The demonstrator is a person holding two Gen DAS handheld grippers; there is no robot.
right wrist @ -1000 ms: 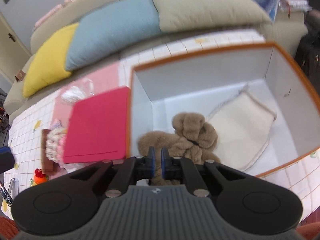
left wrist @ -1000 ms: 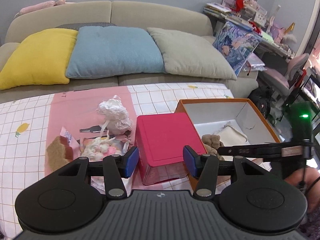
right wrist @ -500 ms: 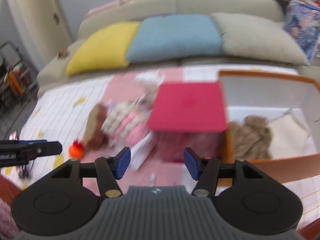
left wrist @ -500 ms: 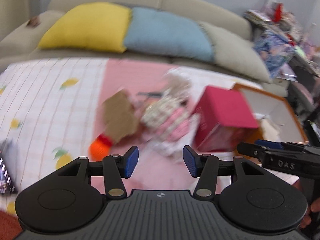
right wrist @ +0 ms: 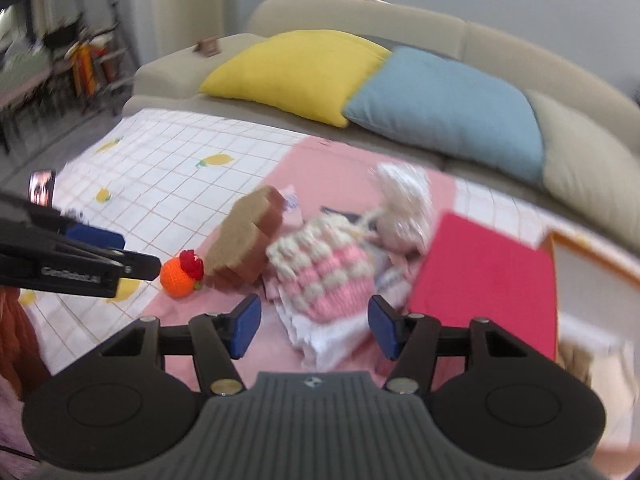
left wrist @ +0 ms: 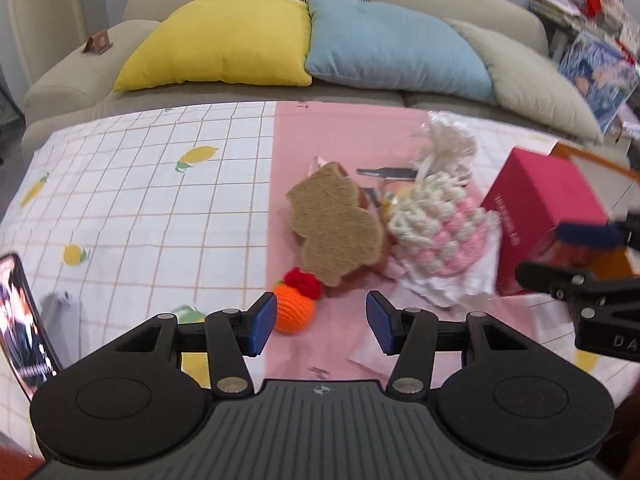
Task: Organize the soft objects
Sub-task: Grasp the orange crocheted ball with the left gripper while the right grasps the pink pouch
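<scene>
A pile of soft things lies on the pink mat: a brown bear-shaped sponge (left wrist: pixel 334 236) (right wrist: pixel 244 248), a pink-and-white crochet piece (left wrist: pixel 436 236) (right wrist: pixel 324 268) on white cloth, a fluffy white bundle (left wrist: pixel 446 144) (right wrist: pixel 404 204) and an orange crochet ball (left wrist: pixel 294 312) (right wrist: pixel 180 276). My left gripper (left wrist: pixel 322 322) hangs open just in front of the ball and sponge, holding nothing. My right gripper (right wrist: pixel 314 326) is opening its jaws over the near edge of the crochet piece; its pads press on nothing. Each gripper shows at the edge of the other's view.
A red box (left wrist: pixel 540 208) (right wrist: pixel 484 280) stands right of the pile, with the orange-rimmed white box (right wrist: pixel 600 262) beyond it. A phone (left wrist: pixel 20 320) leans at the left of the checked cloth. Behind the table is a sofa with yellow, blue and beige cushions.
My right gripper has opened, left the brown plush in the white box and swung left to the pile. My left gripper, still open, has moved left and down toward the orange ball.
</scene>
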